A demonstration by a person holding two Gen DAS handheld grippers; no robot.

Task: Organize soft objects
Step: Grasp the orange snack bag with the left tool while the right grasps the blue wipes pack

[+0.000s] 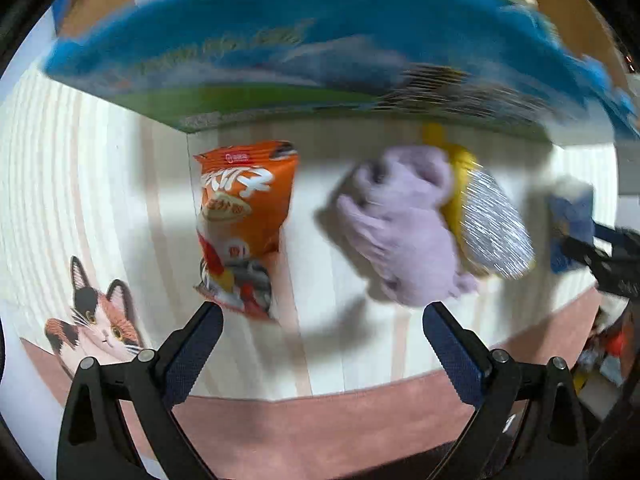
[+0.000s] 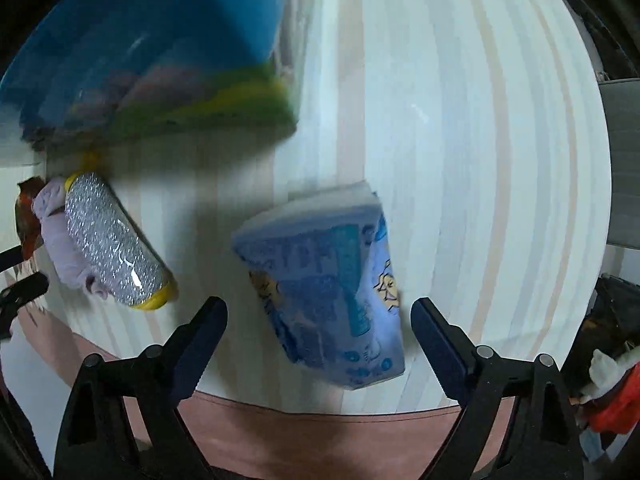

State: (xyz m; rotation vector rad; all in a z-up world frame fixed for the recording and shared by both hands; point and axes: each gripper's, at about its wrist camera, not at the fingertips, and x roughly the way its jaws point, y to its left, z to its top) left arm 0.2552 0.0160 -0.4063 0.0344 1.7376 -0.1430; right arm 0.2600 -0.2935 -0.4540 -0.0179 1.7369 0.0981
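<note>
Behind the lilac cloth [image 1: 404, 232] (crumpled), blue box [image 1: 304, 64].

One big blue box [image 1: 304, 52] stands on the striped mat [image 1: 100, 184], and four soft things lie in front of it. Counted out, they are one orange snack bag [image 1: 240, 224] below the box's corner, one lilac cloth [image 1: 404, 232] to that bag's right, one yellow-and-silver scrubbing sponge [image 1: 488, 224] touching the cloth, and one blue tissue pack [image 2: 332, 300] furthest right of the box. One cat picture [image 1: 100, 320] is printed on the mat, left of the snack bag.
</note>
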